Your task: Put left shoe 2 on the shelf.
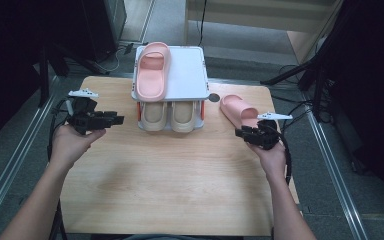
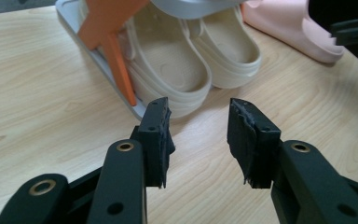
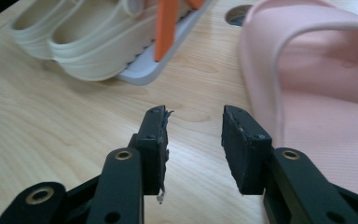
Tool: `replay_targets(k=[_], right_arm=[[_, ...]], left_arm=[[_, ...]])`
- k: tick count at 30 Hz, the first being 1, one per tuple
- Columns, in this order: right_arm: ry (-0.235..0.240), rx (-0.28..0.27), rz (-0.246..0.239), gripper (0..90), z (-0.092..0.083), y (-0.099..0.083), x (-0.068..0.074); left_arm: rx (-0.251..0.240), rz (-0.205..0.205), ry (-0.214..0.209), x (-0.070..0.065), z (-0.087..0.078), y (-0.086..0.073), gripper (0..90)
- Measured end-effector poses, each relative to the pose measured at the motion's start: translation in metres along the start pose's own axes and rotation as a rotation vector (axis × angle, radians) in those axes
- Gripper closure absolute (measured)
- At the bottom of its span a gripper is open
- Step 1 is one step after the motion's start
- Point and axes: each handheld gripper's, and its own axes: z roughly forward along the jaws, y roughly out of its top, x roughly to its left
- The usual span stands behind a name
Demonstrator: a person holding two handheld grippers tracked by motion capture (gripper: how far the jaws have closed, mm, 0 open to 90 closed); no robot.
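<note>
1. Pink slipper (image 1: pixel 239 111) lies on the wooden surface (image 1: pixel 170 175) right of the rack (image 1: pixel 192 75), just ahead of the right gripper (image 1: pixel 250 133); its mate (image 1: pixel 151 70) sits on the top shelf.
2. Left gripper view: left gripper (image 2: pixel 199 135), jaws apart and empty, faces the beige slippers (image 2: pixel 200 56); drifting forward risks nudging them.
3. Right gripper view: jaws apart, empty, beside the slipper; a shallow pinch on its soft edge may slip.

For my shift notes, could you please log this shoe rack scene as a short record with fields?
surface: wooden table
rack: two-tier shoe rack at the far edge
top tier: one pink slipper
bottom tier: pair of beige slippers
loose item: second pink slipper on the table, right of the rack
left gripper: open, empty, left of the rack
right gripper: open, empty, beside the loose slipper
</note>
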Motion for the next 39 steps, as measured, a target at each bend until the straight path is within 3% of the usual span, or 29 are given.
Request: replay_targets(k=[5,8,14,19,24,28,39], right_arm=[[-0.041,0.031,0.013,65.4,0.011,0.001,-0.018],[-0.065,0.028,0.011,72.8,0.014,0.004,-0.026],[-0.092,0.011,0.078,89.1,0.018,0.01,-0.046],[-0.126,0.031,0.076,90.0,0.03,0.016,-0.053],[-0.127,0.061,0.079,90.0,0.038,0.019,-0.054],[-0.131,0.076,0.05,90.0,0.042,0.023,-0.05],[-0.086,0.096,0.023,90.0,0.052,0.032,-0.036]], left_arm=[[-0.015,0.004,-0.009,-0.003,-0.001,-0.013,55.8],[-0.019,0.012,-0.006,-0.005,0.0,-0.019,56.0],[-0.011,0.006,-0.017,-0.009,0.004,-0.032,56.4],[-0.019,0.01,-0.009,-0.01,0.003,-0.043,51.2],[-0.016,0.002,0.003,-0.008,0.003,-0.05,48.1],[0.004,0.004,0.015,-0.008,0.004,-0.055,47.7],[0.007,-0.011,0.041,-0.006,0.0,-0.062,47.6]])
